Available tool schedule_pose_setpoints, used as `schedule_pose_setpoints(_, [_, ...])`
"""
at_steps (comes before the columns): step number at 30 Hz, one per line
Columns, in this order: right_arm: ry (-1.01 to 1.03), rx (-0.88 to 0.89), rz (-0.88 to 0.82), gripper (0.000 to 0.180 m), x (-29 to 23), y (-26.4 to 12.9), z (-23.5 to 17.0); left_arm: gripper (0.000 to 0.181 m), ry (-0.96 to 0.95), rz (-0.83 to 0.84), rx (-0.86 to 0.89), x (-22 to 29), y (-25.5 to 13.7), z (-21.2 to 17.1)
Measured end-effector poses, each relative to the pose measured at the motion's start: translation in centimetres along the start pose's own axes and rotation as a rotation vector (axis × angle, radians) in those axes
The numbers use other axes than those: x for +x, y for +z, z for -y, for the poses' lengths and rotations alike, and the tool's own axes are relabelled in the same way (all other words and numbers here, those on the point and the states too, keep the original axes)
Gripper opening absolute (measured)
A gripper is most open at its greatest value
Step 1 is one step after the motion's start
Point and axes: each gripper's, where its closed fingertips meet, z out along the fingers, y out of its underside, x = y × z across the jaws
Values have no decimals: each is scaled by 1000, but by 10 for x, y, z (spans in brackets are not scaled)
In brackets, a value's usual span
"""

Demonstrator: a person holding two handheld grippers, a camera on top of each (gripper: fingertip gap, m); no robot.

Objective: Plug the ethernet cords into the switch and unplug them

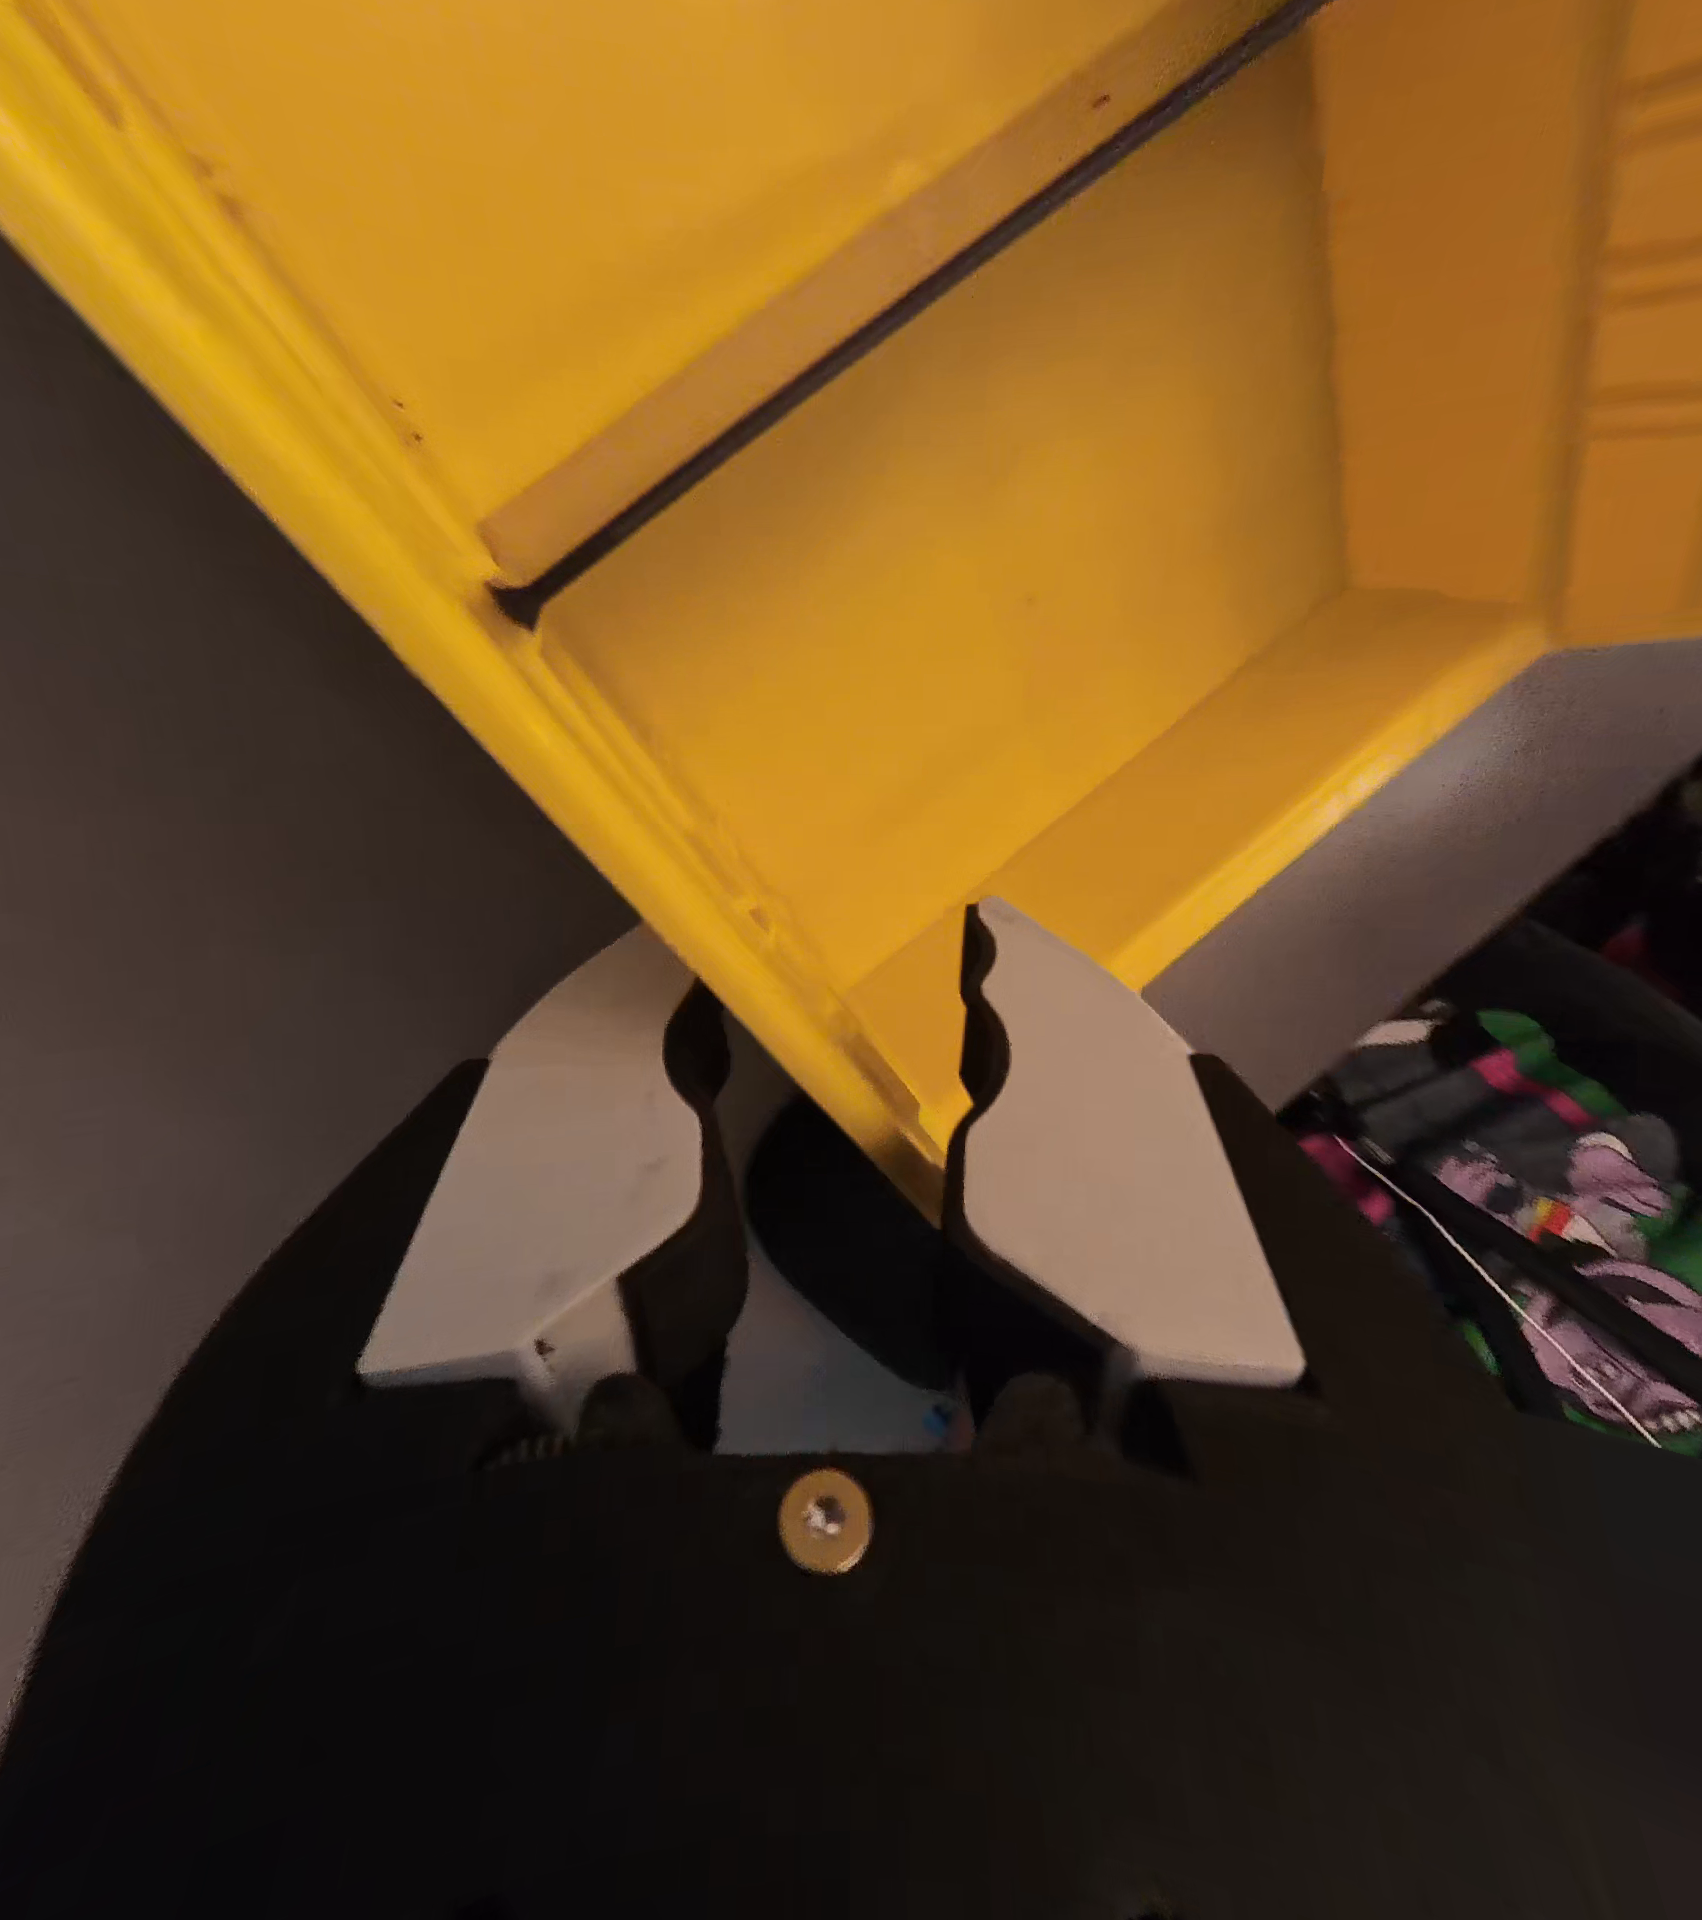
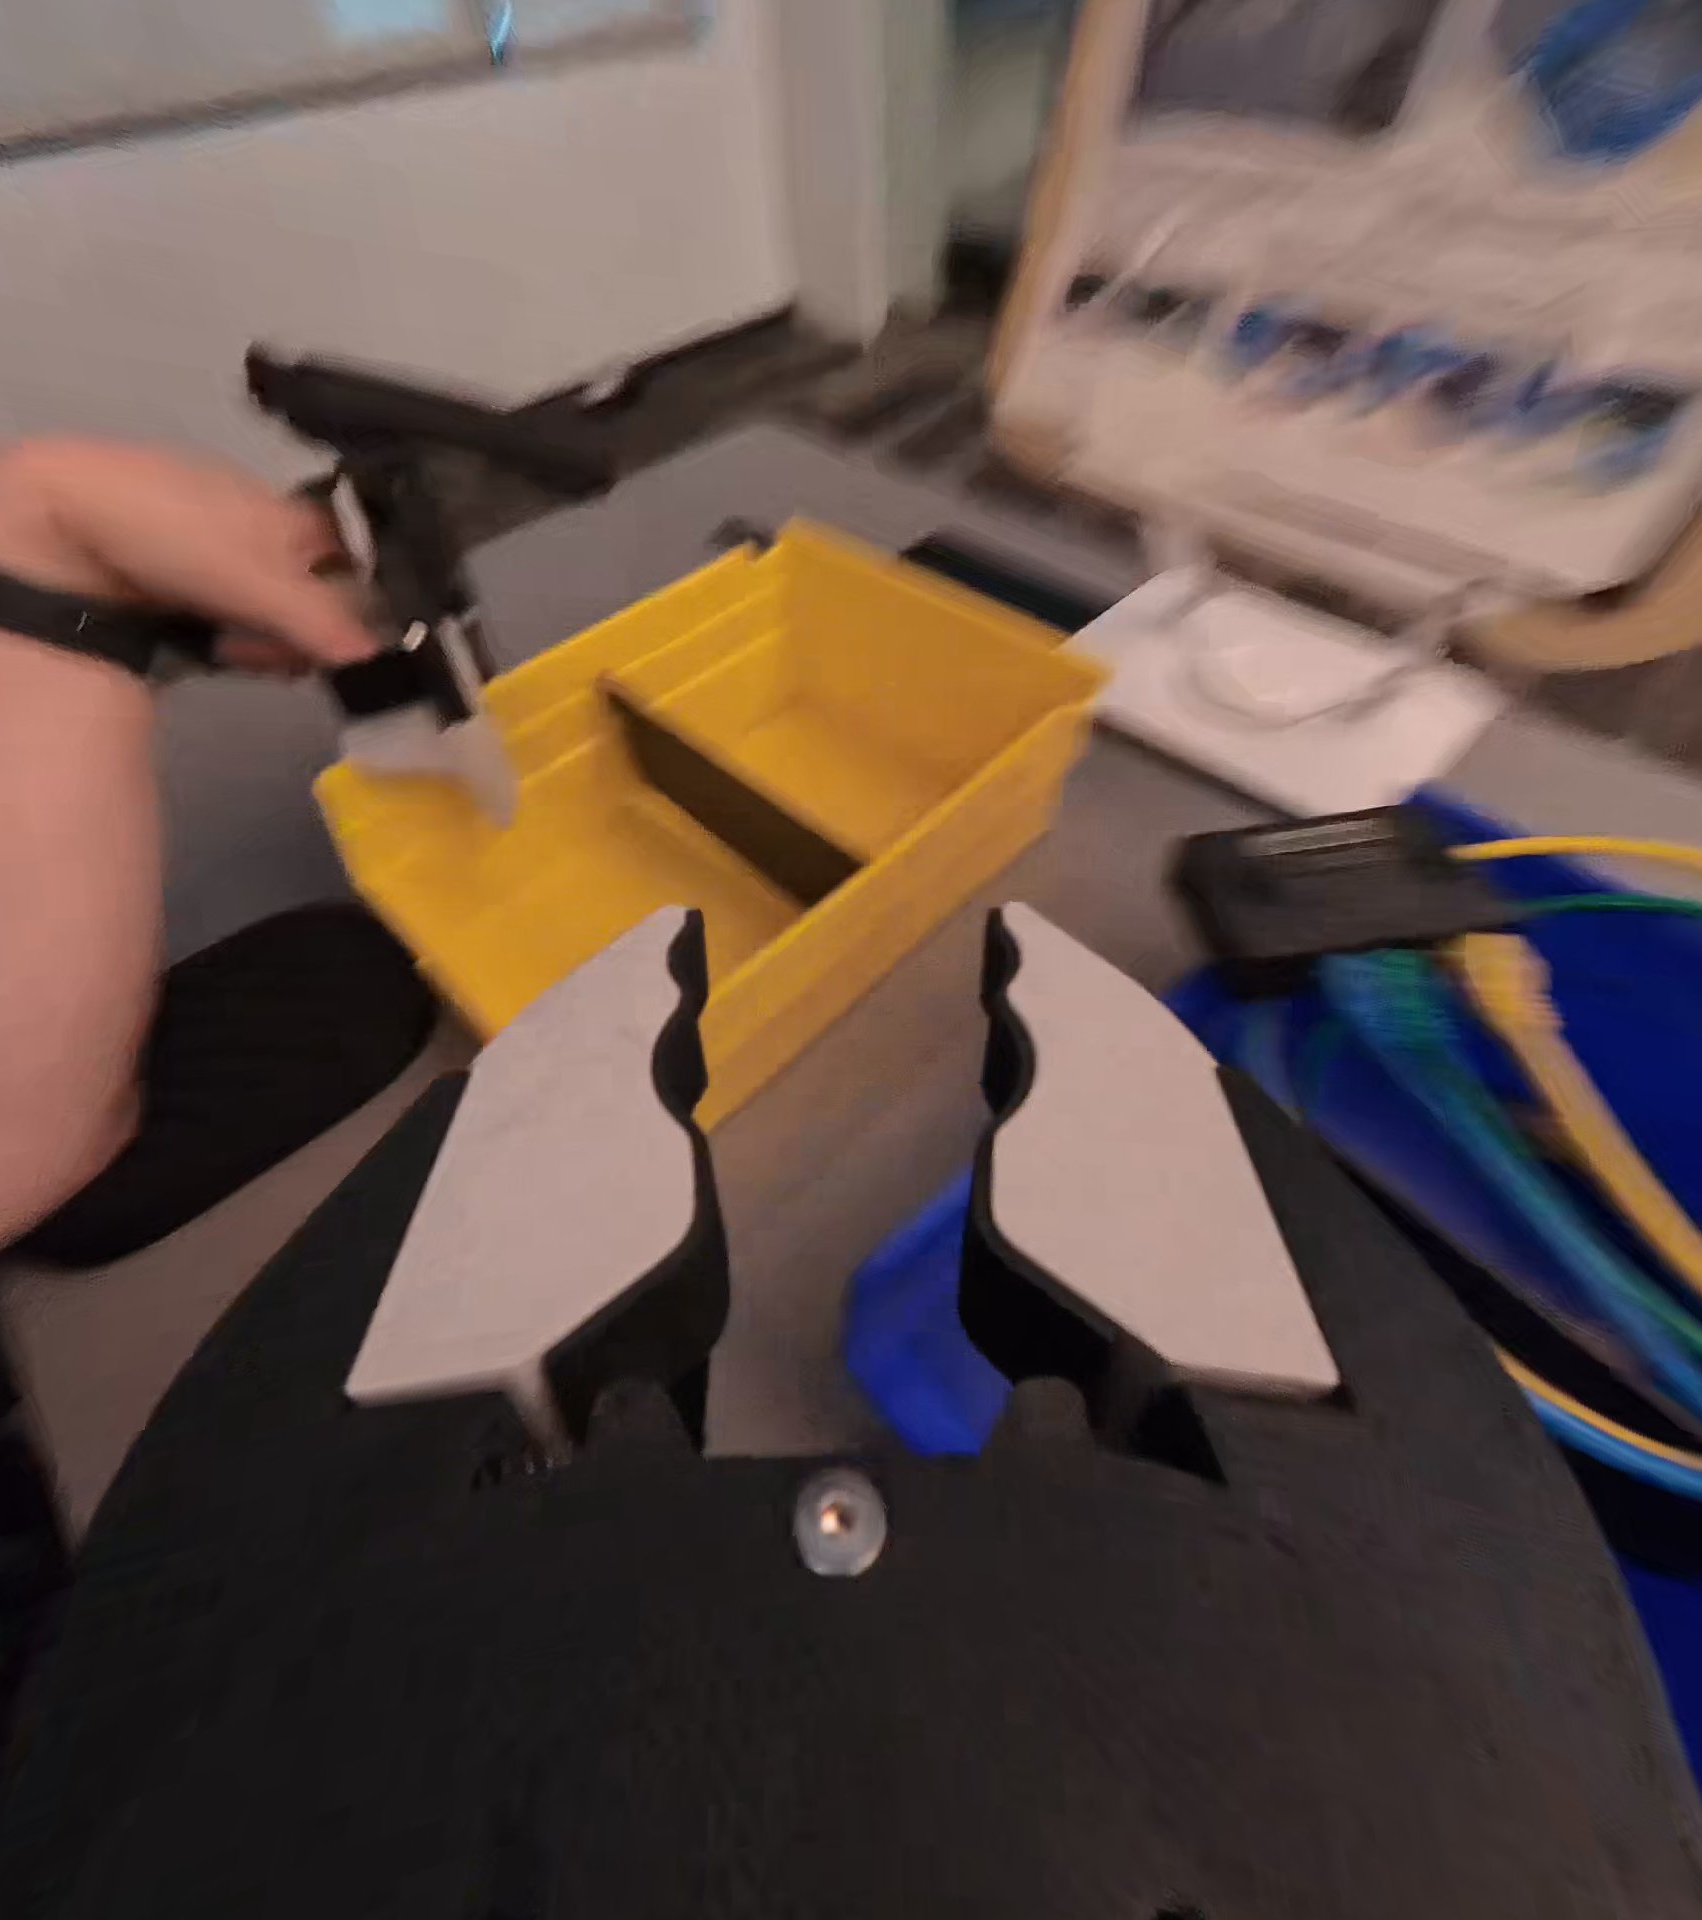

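1. Yellow plastic is filling most of the left wrist view: a yellow bin (image 1: 930,520) with a dark divider (image 1: 878,332) across its inside is lying just ahead of the left gripper (image 1: 826,1039).
2. The left gripper's jaws are standing moderately apart, and the bin's rim (image 1: 722,914) is running between them; one grey finger is sitting outside the wall, the other inside. I cannot tell whether the pads are pressing on the rim.
3. In the right wrist view the right gripper (image 2: 842,997) is hanging empty above a grey surface (image 2: 826,1195), its jaws standing open with nothing between them.
4. The same yellow bin (image 2: 722,748) is sitting just ahead and slightly left of the right gripper's tips, with the left gripper (image 2: 442,748) reaching over its far-left corner, held by a person's hand (image 2: 151,561) wearing a dark wrist strap.
5. The black switch (image 2: 1335,883) is lying ahead and to the right of the right gripper, resting at the edge of a blue bin (image 2: 930,1330).
6. Ethernet cords (image 2: 1605,1174) in yellow, green and blue are trailing from the switch's right end down into the blue bin, beside the right finger. The blur is hiding whether they are plugged in.
7. A white box (image 2: 1294,696) is lying farther ahead, beyond the yellow bin.
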Motion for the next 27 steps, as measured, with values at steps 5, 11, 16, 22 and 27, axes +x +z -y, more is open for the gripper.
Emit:
schedule_pose_setpoints(5, [-23,-315,-94,59,-9,93,-43,35,-15,-59,133,-1,-26,-10])
schedule_pose_setpoints(11, [171,-620,-70,63,-5,149,-81,30,-67,20,336,-13,-69,-17])
schedule_pose_setpoints(16, [313,-813,-54,50,-8,152,-94,28,-87,152,555,-13,-116,-10])
schedule_pose_setpoints(22, [377,-961,-113,43,-21,156,-111,27,-77,227,731,3,-153,-11])
schedule_pose_setpoints(27, [374,-1001,-164,24,-20,168,-126,26,-15,238,726,16,-153,-8])
